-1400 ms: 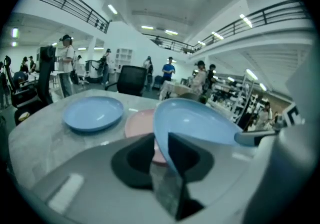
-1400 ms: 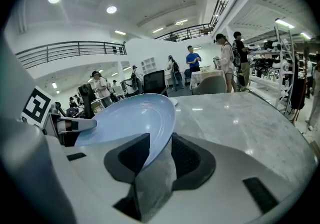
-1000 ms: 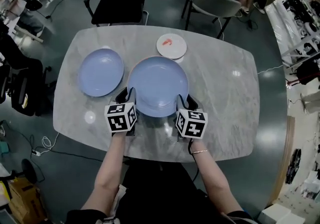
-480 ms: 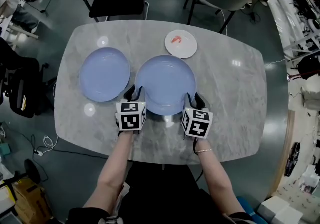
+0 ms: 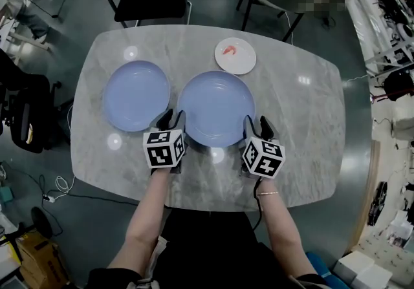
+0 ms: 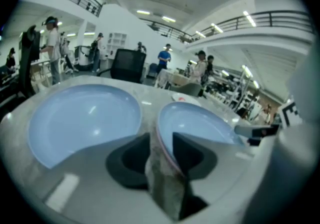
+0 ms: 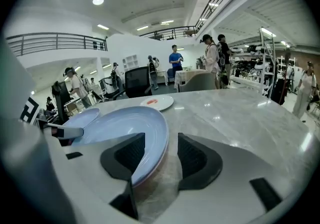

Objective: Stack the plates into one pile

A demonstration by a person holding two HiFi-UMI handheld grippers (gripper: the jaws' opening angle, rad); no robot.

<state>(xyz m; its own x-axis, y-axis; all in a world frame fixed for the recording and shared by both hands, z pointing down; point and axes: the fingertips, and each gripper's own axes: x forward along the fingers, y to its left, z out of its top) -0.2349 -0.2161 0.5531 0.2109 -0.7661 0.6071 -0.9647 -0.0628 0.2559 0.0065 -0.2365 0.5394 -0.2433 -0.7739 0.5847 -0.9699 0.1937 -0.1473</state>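
At the near rim of the middle blue plate [image 5: 215, 108], the left gripper [image 5: 172, 117] and right gripper [image 5: 257, 122] straddle its edge, one on each side. Both sets of jaws are opening, with the rim loose between the pads. This plate lies flat on the marble table [image 5: 304, 126]. A second blue plate [image 5: 136, 95] sits just left, and a small white plate [image 5: 235, 55] lies just beyond, towards the far right

Polished marble-look table [image 5: 310, 145], smooth glossy centre blue plate [image 5: 215, 107], glossy small white plate [image 5: 235, 56]
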